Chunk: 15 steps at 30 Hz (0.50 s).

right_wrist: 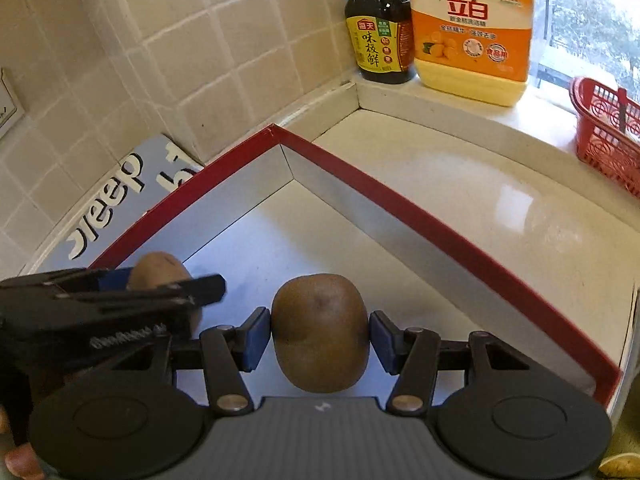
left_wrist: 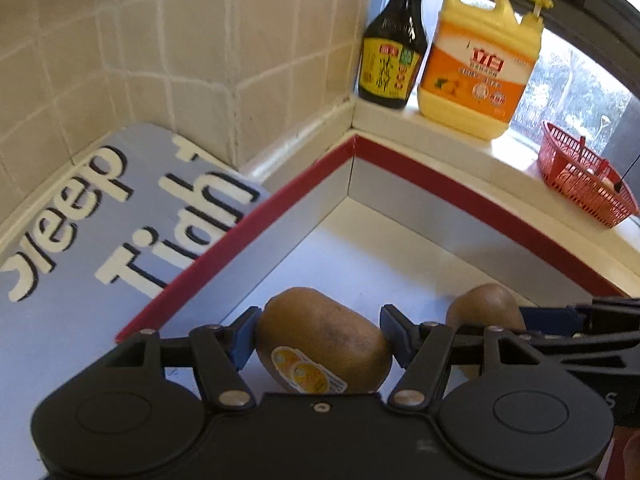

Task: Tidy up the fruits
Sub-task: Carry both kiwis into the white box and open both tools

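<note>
My left gripper (left_wrist: 318,338) is shut on a brown kiwi with an oval sticker (left_wrist: 320,340), held lengthwise between the blue pads above the white floor of a red-rimmed box (left_wrist: 256,216). My right gripper (right_wrist: 320,334) is shut on a second kiwi (right_wrist: 320,332), held over the same box (right_wrist: 360,184). In the left wrist view that second kiwi (left_wrist: 486,304) and the right gripper's black fingers show at the right. In the right wrist view the left gripper (right_wrist: 120,292) and its kiwi (right_wrist: 160,268) show at the left.
A grey-blue board with white lettering (left_wrist: 80,220) lies left of the box against the tiled wall. On the sill behind stand a dark sauce bottle (left_wrist: 394,48) and a yellow detergent jug (left_wrist: 480,60). A red plastic basket (left_wrist: 584,172) sits at the right.
</note>
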Each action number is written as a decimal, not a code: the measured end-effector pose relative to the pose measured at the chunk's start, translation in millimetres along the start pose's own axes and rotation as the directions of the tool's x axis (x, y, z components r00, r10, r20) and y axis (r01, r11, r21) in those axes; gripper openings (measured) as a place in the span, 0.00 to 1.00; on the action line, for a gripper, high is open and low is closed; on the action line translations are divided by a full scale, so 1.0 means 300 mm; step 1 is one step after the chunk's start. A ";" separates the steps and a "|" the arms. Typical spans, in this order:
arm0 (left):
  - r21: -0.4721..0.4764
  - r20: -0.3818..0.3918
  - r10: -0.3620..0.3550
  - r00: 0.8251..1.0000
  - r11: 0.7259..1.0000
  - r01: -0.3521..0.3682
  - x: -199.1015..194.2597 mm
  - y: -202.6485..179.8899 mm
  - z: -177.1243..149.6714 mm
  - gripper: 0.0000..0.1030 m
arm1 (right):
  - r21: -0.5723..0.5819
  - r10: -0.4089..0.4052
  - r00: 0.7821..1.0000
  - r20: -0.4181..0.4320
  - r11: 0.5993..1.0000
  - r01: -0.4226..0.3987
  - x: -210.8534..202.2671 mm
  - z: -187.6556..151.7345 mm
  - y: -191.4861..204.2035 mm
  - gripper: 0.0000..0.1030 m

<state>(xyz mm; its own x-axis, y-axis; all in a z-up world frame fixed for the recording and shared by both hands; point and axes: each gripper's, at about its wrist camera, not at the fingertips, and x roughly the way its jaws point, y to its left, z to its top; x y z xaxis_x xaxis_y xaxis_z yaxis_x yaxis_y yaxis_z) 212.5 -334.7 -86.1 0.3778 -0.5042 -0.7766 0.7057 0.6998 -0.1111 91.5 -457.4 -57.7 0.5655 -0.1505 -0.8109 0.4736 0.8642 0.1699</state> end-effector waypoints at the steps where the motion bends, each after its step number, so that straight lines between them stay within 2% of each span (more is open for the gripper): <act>1: 0.000 -0.009 0.002 1.000 1.000 -0.002 0.013 -0.002 -0.002 0.75 | -0.008 -0.001 1.000 0.010 1.000 0.001 -0.004 0.000 0.002 0.54; 3: -0.006 -0.026 0.004 1.000 1.000 -0.005 0.027 -0.002 -0.005 0.75 | -0.014 -0.004 1.000 0.026 1.000 0.004 -0.010 0.007 0.002 0.55; 4: -0.004 -0.024 0.010 1.000 1.000 -0.010 0.024 -0.003 -0.002 0.73 | -0.011 -0.005 0.999 0.035 1.000 0.005 -0.014 0.013 0.000 0.60; 7: 0.012 0.025 0.003 1.000 1.000 -0.004 -0.043 -0.005 0.001 0.75 | -0.019 -0.020 0.998 0.060 1.000 0.021 -0.046 0.021 0.004 0.62; 12: -0.004 0.165 -0.017 0.986 1.000 0.018 -0.276 0.050 -0.017 0.78 | -0.020 -0.023 0.995 0.098 0.999 0.025 -0.155 0.034 0.022 0.62; 15: -0.032 0.242 0.021 0.970 0.999 -0.014 -0.422 0.116 -0.055 0.78 | -0.042 -0.019 0.991 0.131 0.999 0.025 -0.241 0.031 0.065 0.62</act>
<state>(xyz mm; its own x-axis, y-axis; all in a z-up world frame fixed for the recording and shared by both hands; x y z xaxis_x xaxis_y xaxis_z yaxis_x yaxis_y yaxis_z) 179.4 -238.2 -1.9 0.5267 -0.5968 -0.6054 0.6809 0.7225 -0.1198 66.2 -434.2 9.5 0.6399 -0.2284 -0.7338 0.4585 0.8797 0.1261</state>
